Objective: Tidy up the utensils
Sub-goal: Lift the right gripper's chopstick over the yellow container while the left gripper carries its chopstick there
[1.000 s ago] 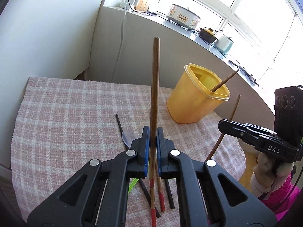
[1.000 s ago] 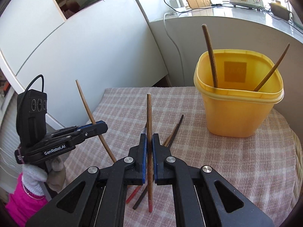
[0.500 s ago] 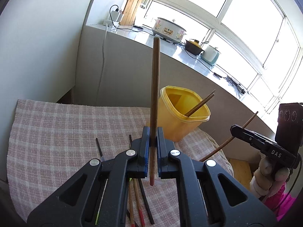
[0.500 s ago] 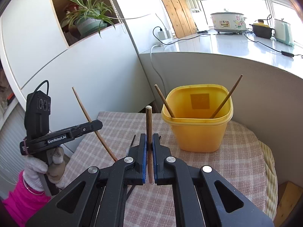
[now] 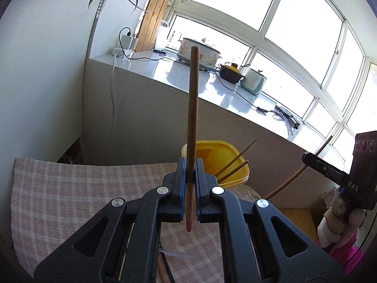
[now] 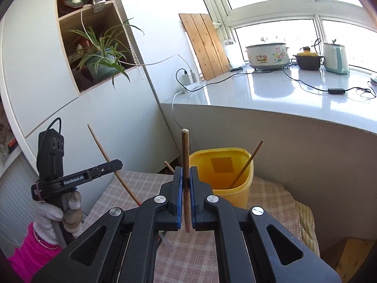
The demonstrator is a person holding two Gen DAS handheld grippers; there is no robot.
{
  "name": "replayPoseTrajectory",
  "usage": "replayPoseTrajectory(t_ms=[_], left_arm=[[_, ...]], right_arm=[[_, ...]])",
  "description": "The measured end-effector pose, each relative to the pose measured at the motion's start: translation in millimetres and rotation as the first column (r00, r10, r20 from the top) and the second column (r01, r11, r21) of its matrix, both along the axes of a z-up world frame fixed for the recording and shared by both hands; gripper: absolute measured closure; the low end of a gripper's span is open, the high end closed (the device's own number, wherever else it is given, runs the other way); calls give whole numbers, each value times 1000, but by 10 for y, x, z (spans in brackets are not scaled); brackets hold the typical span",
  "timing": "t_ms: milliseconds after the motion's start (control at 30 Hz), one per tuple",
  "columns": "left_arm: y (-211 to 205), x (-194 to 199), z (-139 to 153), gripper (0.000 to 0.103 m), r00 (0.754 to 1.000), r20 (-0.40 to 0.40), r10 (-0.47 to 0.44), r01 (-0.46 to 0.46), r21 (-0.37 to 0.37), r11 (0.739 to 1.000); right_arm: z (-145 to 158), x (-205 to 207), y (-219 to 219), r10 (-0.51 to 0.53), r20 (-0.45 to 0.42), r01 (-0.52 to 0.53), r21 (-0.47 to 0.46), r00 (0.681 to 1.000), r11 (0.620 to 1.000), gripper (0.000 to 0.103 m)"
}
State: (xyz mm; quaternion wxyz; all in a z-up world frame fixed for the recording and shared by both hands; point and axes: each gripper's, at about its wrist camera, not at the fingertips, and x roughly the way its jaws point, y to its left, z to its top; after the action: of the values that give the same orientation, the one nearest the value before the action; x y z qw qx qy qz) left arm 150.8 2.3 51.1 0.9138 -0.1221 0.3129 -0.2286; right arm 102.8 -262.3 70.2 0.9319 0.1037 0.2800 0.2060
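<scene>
Grippers — left gripper, right gripper — each pinch one chopstick.

Wooden chopstick, glossy yellow plastic bin, woven checked cloth, matt black claw.

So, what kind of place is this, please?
Probably a sunlit balcony or window corner of a home used as a kitchen: a flowered slow cooker and kettle stand on the white counter under big windows, near a checked tablecloth.
</scene>
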Motion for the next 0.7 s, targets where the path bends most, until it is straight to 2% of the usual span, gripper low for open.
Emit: replayPoseTrajectory(t_ms=[467,700], left_arm=[[-307,409,194,99,999,48,-2,2,-6,1000],[-386,552,267,99,998,65,9,-9,-6,1000]], right_arm=[[370,193,-180,-50,107,49,13,993,999,99],[409,406,-274,-66,112,61,44,992,997,99]])
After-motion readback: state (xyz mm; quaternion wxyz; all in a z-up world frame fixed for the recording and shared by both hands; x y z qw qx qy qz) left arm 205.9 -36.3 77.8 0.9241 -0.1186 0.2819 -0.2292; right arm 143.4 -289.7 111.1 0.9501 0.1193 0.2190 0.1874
